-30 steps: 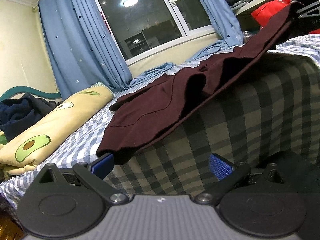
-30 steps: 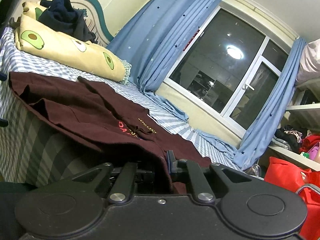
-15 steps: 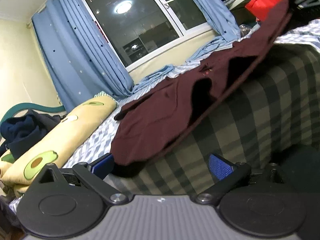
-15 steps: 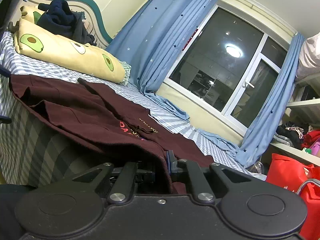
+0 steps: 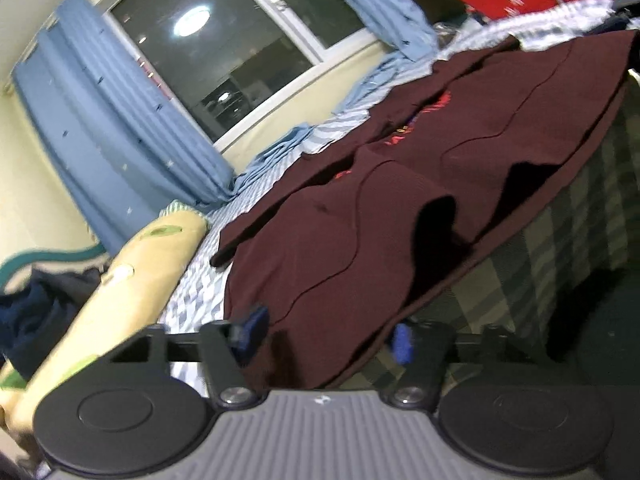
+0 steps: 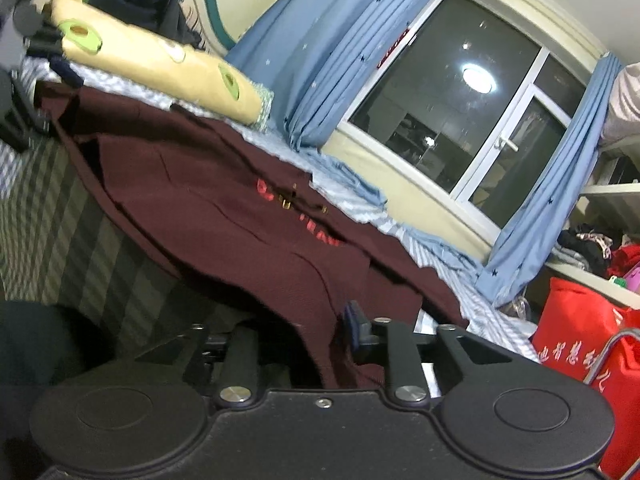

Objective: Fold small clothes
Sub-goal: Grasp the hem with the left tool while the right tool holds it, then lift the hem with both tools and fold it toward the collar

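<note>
While the left gripper (image 5: 326, 336) has just been closing, its jaws stand about half open with the hem of the maroon sweatshirt (image 5: 400, 184) draped between the blue pads (image 5: 252, 326); no firm pinch on the cloth is visible. Right gripper (image 6: 304, 344): jaws have just been opening, now parted a little, the opposite hem corner hanging loosely between them, apparently let go.

Sweatshirt lies spread along the bed (image 5: 540, 272), front up, red lettering (image 6: 298, 216) showing, hem overhanging the near edge above the dark checked cover. Judgement: soft, limp knit, moderately thick, not slippery; it sags wherever unsupported. Best taken at the ribbed hem corners or sleeve cuffs, both ends together.

Both grippers point slightly downward across the bed from its near side; left view is tilted, suggesting a rolled wrist.
</note>
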Tool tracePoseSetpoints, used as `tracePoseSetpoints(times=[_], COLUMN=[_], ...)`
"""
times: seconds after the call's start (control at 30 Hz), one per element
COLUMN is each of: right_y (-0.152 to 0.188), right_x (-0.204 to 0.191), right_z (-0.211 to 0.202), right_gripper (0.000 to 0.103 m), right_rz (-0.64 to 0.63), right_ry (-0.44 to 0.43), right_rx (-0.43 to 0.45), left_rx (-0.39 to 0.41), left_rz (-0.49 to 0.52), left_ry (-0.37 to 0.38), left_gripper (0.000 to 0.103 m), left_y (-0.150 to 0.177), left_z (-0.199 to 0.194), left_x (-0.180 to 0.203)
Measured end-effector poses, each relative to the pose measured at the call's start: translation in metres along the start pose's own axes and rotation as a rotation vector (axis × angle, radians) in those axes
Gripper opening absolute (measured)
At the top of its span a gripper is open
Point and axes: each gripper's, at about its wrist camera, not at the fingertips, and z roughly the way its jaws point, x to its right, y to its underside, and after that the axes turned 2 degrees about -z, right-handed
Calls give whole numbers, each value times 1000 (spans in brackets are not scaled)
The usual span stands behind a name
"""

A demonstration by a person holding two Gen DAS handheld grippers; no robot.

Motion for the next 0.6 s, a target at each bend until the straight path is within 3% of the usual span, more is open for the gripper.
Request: tracePoseSetpoints(times=[0.1,0.17,0.27,0.6], right_y=[8,9,5,-18], right_x=[0,-1,-1,22], right_z=[8,11,7,-6], right_gripper=[36,27,12,7], right_rz=[-1,1,-14,87], right_ry=[-4,-2,10,81], right_rx=[-20,-11,21,92], left_rx=[-4,-23,-38,25], left_rz=[39,31,-1,-150], left_ry=[-34,-30,-32,-93], left_gripper=[47,25,9,2], left_y=[-4,-8,-13,-35], left_z=[0,2,2,-21], left_x=[8,11,11,-19])
